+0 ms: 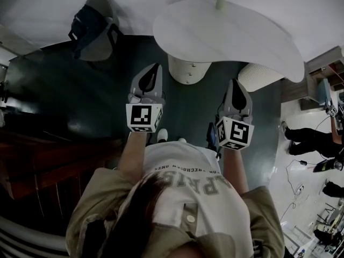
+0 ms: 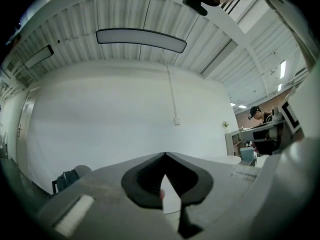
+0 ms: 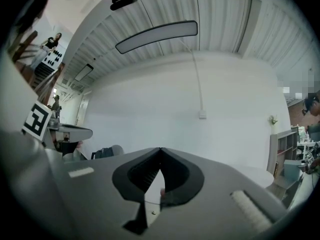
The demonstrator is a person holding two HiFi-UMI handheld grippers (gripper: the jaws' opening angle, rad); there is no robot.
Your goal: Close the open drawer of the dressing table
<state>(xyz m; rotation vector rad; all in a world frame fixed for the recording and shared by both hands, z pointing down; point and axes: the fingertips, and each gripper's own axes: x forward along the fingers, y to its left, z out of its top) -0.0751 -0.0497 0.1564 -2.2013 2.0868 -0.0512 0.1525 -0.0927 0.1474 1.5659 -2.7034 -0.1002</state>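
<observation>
Drawer unseen in any view.
Left tongs (image 1: 155, 67) and right tongs (image 1: 236, 83) closed, empty, near the white counter (image 1: 231, 34); we judge it rigid, free-sliding: push its front.

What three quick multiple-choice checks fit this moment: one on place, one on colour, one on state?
1. Where is the dark bag?
A. On the floor by the person's shoes
B. On the chair, left of the curved table top
C. Hanging on the wall

2. What colour is the curved table top?
A. White
B. Red
C. Black

3. How do the left claw and the right claw stand?
A. Both wide open
B. Left open, right shut
C. Both shut, empty

Answers:
1 B: the head view shows the bag resting on the chair.
2 A: the top is white against the dark floor.
3 C: each gripper view shows the jaws meeting at their tips with nothing between them.
</observation>
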